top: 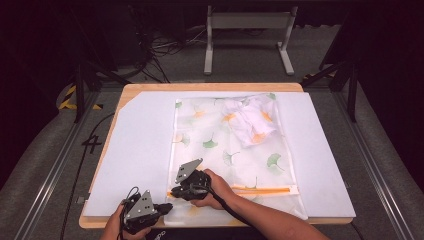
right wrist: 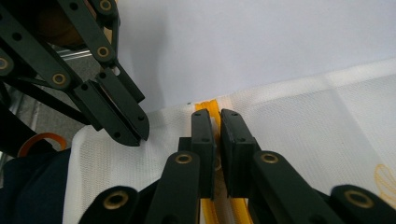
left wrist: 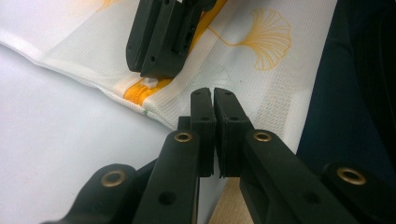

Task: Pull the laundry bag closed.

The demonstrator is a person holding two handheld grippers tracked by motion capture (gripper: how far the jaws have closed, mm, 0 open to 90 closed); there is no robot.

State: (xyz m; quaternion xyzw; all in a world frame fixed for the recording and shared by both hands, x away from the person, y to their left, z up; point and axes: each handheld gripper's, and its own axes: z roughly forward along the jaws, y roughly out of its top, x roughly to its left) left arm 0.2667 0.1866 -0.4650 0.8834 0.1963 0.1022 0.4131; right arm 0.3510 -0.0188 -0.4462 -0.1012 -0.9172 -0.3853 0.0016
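At the bag's [top: 225, 145] near left corner, the right gripper [right wrist: 217, 122] is pinching the zip [right wrist: 212, 106]; the left gripper [left wrist: 214, 100] is clamping the mesh edge, best held taut.

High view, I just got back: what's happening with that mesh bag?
A person works two hand-held grippers at the near left corner of the mesh bag, which lies flat on the white board with a crumpled cloth inside. The right gripper is closed at the orange zipper. The left gripper pinches the bag's edge beside it.
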